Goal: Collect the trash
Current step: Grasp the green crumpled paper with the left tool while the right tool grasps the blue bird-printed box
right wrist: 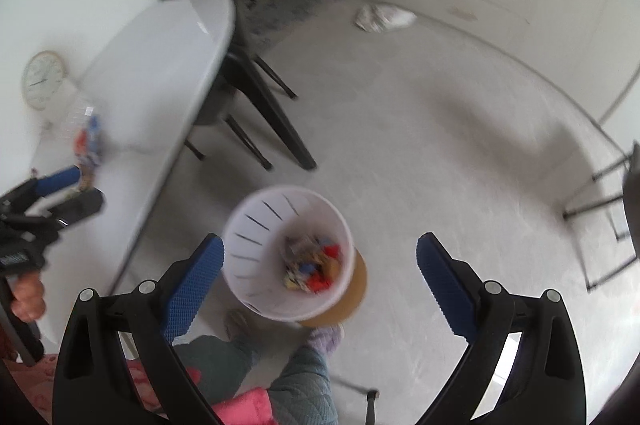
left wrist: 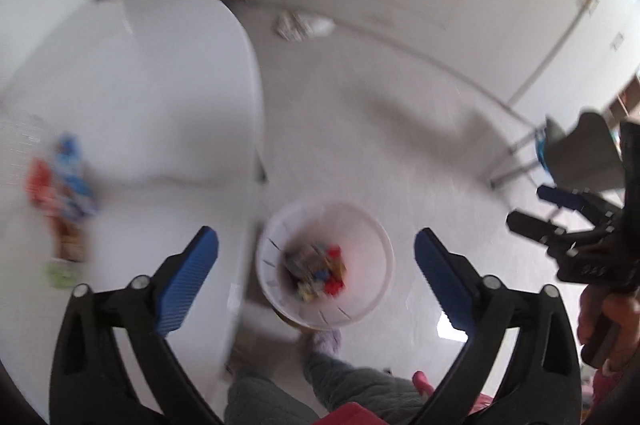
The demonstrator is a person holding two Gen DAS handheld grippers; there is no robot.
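A white slotted bin [left wrist: 326, 265] stands on the floor beside the white table [left wrist: 132, 73], with colourful wrappers [left wrist: 318, 271] in its bottom. My left gripper [left wrist: 316, 257] is open and empty, above the bin. My right gripper [right wrist: 320, 261] is open and empty, also above the bin [right wrist: 288, 253]. A blurred heap of wrappers and a packet [left wrist: 66, 185] lies on the table at the left; it also shows in the right wrist view [right wrist: 88, 145]. Each gripper shows in the other's view: the right gripper [left wrist: 560, 213], the left gripper [right wrist: 68, 189].
A dark chair [right wrist: 256, 93] stands under the table's far end. A crumpled white cloth [left wrist: 304, 23] lies on the floor by the cabinets. A metal-framed chair [right wrist: 612, 209] stands at the right. A round clock [right wrist: 43, 79] leans by the wall. The person's legs and slippers [right wrist: 326, 339] are below.
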